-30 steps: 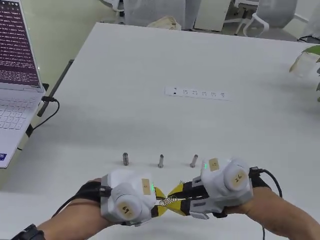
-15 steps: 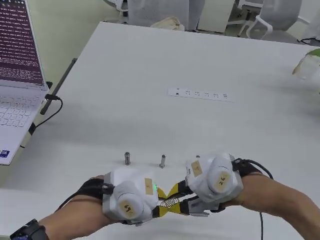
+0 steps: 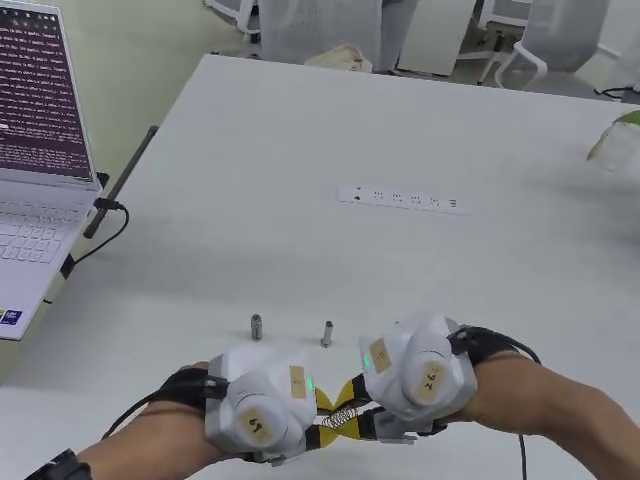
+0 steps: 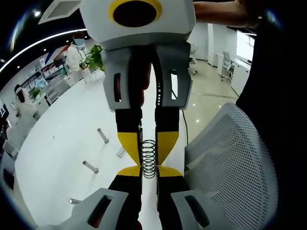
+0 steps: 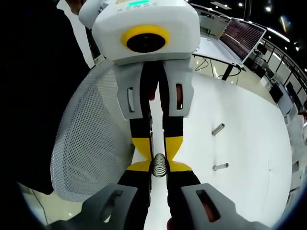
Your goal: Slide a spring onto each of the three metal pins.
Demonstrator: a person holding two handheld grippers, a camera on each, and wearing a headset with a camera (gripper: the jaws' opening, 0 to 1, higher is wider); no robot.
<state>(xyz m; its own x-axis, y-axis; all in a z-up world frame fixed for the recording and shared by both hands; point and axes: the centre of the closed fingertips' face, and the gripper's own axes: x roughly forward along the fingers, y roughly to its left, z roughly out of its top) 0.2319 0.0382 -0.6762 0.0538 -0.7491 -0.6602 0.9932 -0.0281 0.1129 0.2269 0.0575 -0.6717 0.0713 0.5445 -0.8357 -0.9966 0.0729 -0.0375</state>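
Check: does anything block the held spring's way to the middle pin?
Nothing visible: bare table lies between the spring and the middle pin. The left gripper and right gripper both pinch the spring, covering its ends.

White rounded left hand-held gripper (image 3: pixel 327 421) and right hand-held gripper (image 3: pixel 352 414), yellow-black jaws, black gloves (image 3: pixel 185 385).

Pins (image 3: pixel 327 334) lie between spring (image 3: pixel 342 414) and power strip (image 3: pixel 397 199).

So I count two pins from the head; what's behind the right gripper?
The table behind the right gripper is covered by its body. The left gripper view shows a third pin, probably hidden there.
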